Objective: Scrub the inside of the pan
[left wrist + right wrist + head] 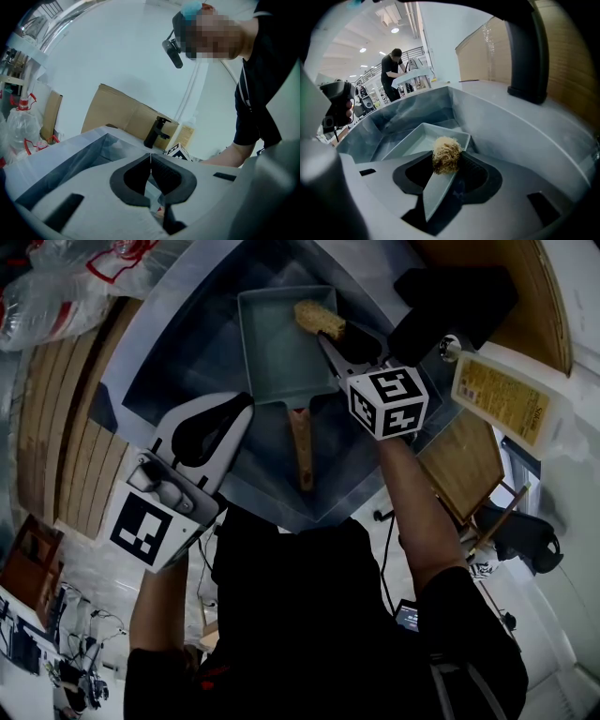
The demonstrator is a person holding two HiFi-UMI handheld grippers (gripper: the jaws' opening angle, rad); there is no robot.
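A rectangular grey pan (281, 343) with a wooden handle (302, 448) lies in the sink (159, 362). My right gripper (330, 338) is shut on a tan fibrous scrubber (319, 318), held at the pan's far right corner. In the right gripper view the scrubber (446, 155) sits between the jaw tips over the pan's near wall (440, 180). My left gripper (225, 423) hangs above the sink's near left edge, away from the pan. Its jaws (150, 176) meet at the tips with nothing between them.
A black faucet (441, 301) stands at the sink's right rim, seen as a dark post (525, 56) in the right gripper view. A soap bottle (511, 401) lies on the counter to the right. Plastic bags (56, 287) sit at the far left.
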